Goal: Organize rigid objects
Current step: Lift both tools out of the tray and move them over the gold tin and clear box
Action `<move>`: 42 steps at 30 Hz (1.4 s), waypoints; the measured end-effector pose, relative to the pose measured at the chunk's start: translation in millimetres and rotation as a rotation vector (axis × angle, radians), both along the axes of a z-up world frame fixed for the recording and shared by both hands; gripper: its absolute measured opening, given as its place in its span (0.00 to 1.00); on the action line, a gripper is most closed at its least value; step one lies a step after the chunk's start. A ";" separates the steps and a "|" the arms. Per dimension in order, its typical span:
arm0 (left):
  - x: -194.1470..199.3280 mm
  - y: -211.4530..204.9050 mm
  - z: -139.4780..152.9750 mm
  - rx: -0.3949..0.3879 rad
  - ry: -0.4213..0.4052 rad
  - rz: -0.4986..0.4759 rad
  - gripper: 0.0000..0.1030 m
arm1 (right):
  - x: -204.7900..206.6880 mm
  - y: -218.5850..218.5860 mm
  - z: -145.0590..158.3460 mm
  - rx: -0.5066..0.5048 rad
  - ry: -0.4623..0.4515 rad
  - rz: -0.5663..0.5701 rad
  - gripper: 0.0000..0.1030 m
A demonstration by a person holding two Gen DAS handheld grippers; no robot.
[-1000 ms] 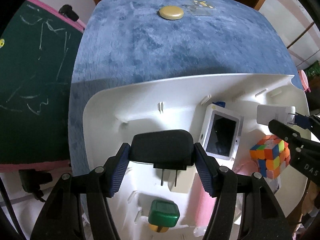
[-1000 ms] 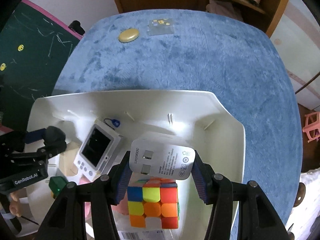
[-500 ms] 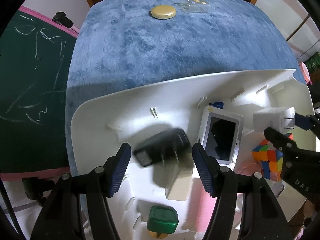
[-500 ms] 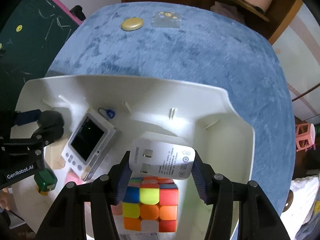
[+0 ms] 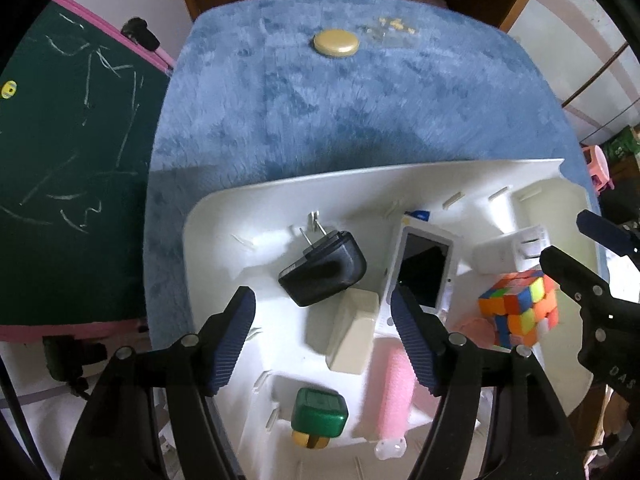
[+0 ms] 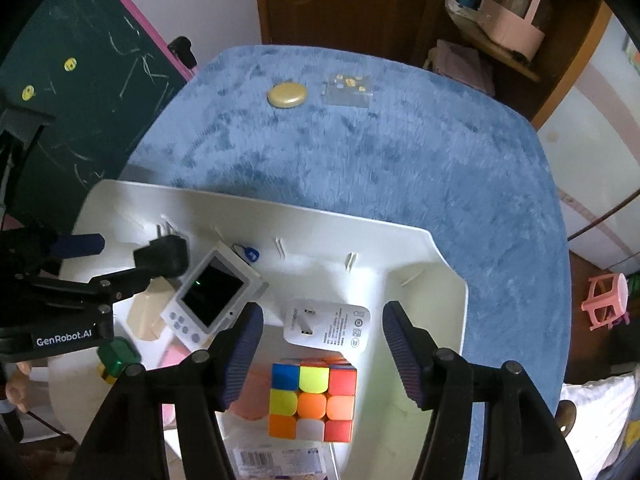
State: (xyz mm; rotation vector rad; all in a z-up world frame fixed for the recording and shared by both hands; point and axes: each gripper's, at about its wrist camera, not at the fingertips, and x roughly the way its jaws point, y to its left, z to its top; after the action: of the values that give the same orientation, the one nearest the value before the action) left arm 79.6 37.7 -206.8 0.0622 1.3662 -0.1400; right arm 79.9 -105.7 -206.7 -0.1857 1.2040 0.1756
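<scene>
Both grippers, the left gripper [image 5: 322, 340] and right gripper [image 6: 322, 356], have just been opening and hold nothing, the black plastic plug adapter [image 5: 324, 270] and white plastic charger block [image 6: 326, 330] lying released in the white moulded bin [image 6: 448, 280], while a gold round disc [image 6: 287, 96] at twelve o'clock on the blue plush cloth [image 6: 400, 168] looks still unsorted.

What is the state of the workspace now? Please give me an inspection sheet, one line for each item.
Surface: blue plush cover; white divided tray at its near edge.
Job's things: in the tray lie a black plug adapter, white charger, colour cube, small screen device, green-capped block, beige block and a pink item.
Clutter: gold disc and clear packet at the far edge.
Grippers: left gripper and right gripper open, jaws just widened, holding nothing.
Cables: nothing seen.
Surroundings: chalkboard, wooden door, shelf.
</scene>
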 end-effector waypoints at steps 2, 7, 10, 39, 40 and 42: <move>-3.2 0.1 10.0 -0.006 -0.019 -0.007 0.71 | -0.5 -1.5 7.8 0.019 -0.005 -0.004 0.61; -5.9 -1.7 30.8 -0.019 -0.048 -0.026 0.71 | -1.9 -6.0 24.2 0.058 -0.022 -0.013 0.61; -4.9 -1.8 44.7 -0.024 -0.072 -0.032 0.71 | -1.4 -8.1 33.0 0.076 -0.026 -0.016 0.61; 147.6 -5.4 167.7 -0.077 -0.290 0.092 0.84 | 179.4 -30.0 160.6 0.132 -0.160 -0.020 0.72; 151.9 -5.1 166.5 -0.076 -0.289 0.101 0.84 | 189.5 -30.1 160.2 0.136 -0.154 -0.025 0.72; 162.8 -5.7 161.3 -0.069 -0.289 0.120 0.84 | 207.4 -29.8 158.0 0.147 -0.145 -0.035 0.72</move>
State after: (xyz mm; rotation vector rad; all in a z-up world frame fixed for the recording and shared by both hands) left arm 242.5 32.0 -45.5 -0.0557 1.0726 -0.0741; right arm 287.3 -135.5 -48.7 -0.0476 1.0445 0.2156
